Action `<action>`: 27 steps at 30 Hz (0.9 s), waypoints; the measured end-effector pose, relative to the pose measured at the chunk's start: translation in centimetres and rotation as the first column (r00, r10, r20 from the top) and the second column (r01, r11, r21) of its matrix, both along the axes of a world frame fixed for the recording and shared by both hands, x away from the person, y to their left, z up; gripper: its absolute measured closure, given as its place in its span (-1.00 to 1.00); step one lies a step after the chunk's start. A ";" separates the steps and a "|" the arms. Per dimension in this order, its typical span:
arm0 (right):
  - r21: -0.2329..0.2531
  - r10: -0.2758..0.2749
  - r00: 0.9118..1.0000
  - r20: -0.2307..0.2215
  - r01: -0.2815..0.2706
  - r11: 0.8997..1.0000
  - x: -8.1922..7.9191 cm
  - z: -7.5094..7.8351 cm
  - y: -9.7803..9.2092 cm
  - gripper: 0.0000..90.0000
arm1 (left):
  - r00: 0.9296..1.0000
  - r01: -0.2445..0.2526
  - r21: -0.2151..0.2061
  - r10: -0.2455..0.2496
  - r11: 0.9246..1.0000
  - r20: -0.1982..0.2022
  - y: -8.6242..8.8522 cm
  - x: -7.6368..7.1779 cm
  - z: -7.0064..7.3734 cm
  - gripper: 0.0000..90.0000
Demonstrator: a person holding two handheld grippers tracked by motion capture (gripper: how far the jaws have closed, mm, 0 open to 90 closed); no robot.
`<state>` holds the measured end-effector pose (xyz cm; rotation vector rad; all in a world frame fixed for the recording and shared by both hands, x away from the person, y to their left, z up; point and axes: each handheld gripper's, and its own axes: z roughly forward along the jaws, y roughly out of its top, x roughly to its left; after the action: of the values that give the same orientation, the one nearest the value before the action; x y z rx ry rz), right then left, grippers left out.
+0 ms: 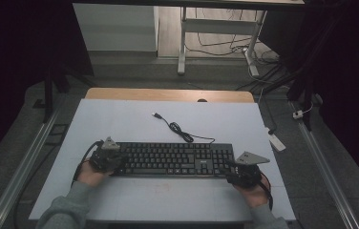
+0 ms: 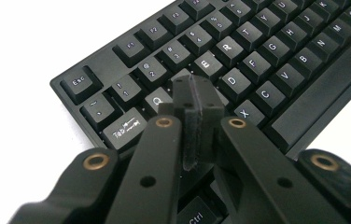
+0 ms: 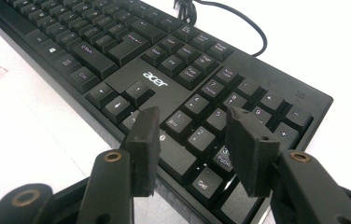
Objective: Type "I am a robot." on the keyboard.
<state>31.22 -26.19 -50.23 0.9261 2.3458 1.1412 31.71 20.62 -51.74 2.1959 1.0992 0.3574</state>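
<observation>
High view: a black full-size plastic keyboard lies flat on the white desk, its cable trailing away; the left hand-held gripper sits at its left end, the right hand-held gripper at its right end.

Left gripper view: jaws pressed together, empty, above the Q–W keys.

Right gripper view: jaws parted, empty, over the number pad.

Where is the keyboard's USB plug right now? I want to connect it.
In the high view the USB plug lies loose on the white table, behind the keyboard, left of centre.
</observation>
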 end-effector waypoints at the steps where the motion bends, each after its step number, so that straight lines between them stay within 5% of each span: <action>1: 0.005 0.000 1.000 0.002 0.000 1.000 0.0 0.0 0.0 0.23 | 1.000 -0.001 0.001 0.001 1.000 -0.001 0.0 0.0 0.0 0.97; 27: 0.007 -0.003 1.000 0.004 0.003 1.000 0.0 0.0 -0.1 0.23 | 1.000 0.004 -0.002 -0.003 1.000 0.005 -0.2 0.0 -0.1 0.98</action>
<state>31.25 -26.29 -50.24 0.9286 2.3377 1.1504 31.67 20.46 -51.84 2.1938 1.0922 0.3604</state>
